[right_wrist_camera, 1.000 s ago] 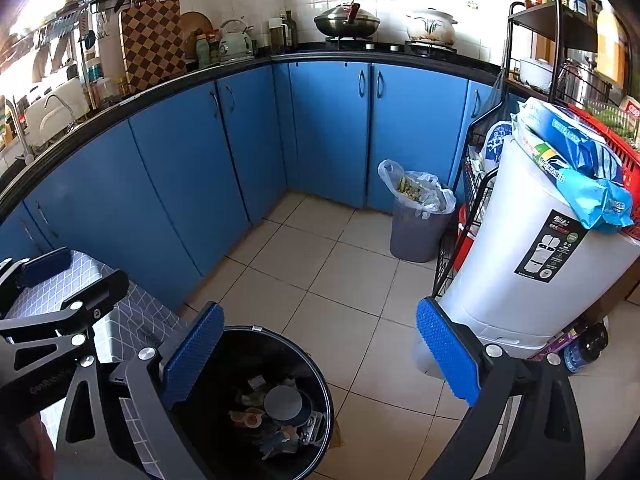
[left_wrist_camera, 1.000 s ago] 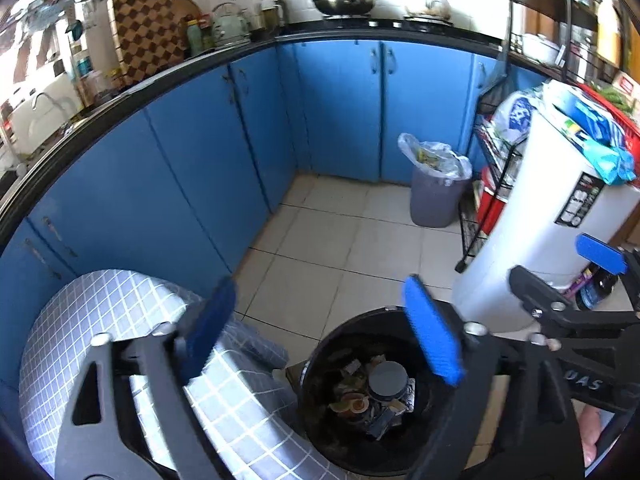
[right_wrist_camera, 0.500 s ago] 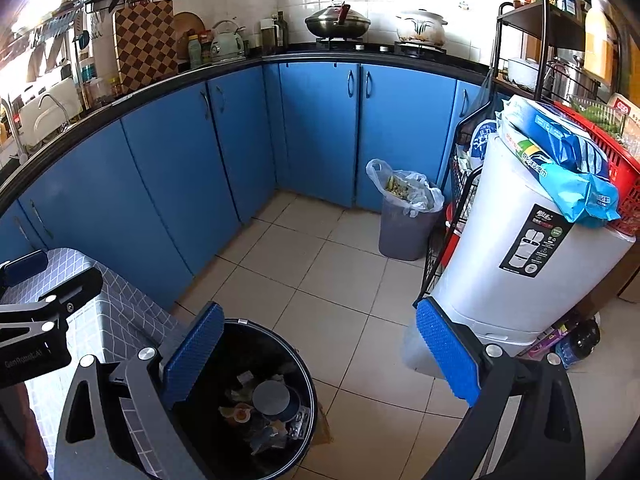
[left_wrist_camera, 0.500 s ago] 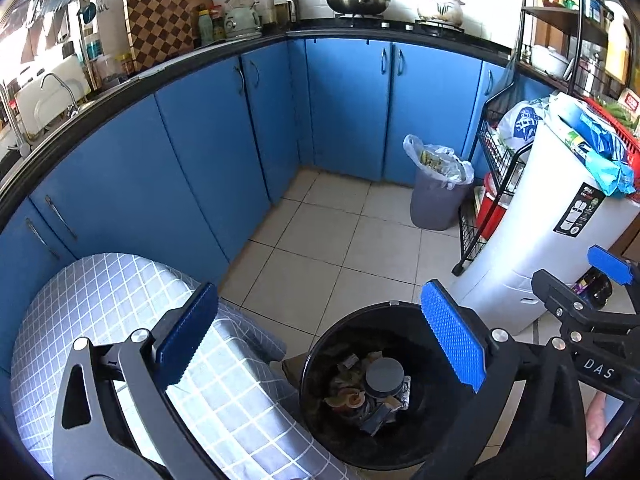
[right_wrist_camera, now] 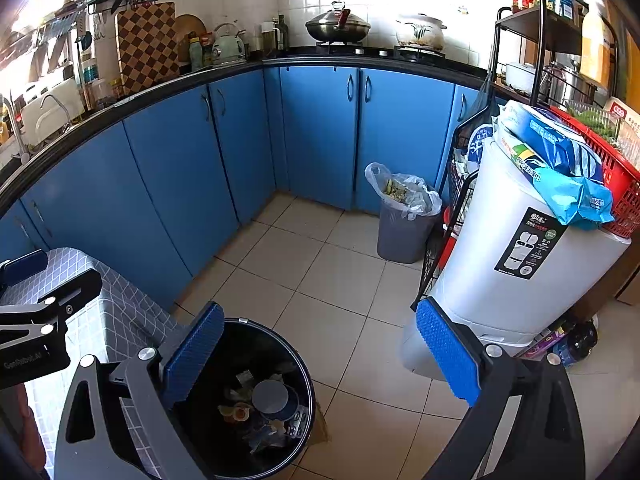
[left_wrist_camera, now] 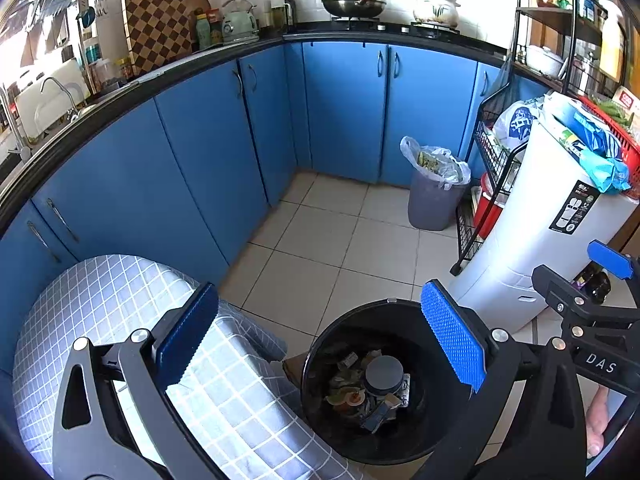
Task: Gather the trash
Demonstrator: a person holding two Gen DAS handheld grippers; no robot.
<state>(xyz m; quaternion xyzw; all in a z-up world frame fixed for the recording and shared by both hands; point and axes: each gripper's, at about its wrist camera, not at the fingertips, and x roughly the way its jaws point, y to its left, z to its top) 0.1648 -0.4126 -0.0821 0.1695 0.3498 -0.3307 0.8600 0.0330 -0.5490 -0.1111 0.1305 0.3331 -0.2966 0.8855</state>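
Both claws, the left gripper (left_wrist_camera: 320, 340) and the right gripper (right_wrist_camera: 320, 352), are wide and hold nothing, above the black bin (left_wrist_camera: 320, 340) that keeps the trash (left_wrist_camera: 368, 388) together

Two tools are showing, the left tool (left_wrist_camera: 320, 340) and the right tool (right_wrist_camera: 320, 354), each with two blue pads standing wide apart. Two bins are sitting on the floor: one black bin (left_wrist_camera: 320, 354) holding scraps and one grey round lid (left_wrist_camera: 384, 369), and one grey bin (left_wrist_camera: 434, 210) lined with one plastic bag. One white appliance (right_wrist_camera: 516, 256) is standing near them. On the desk, one wok (right_wrist_camera: 338, 28), one white pot (right_wrist_camera: 420, 32) and one kettle (right_wrist_camera: 228, 46) are resting. One checkered board (right_wrist_camera: 148, 46) is leaning there.
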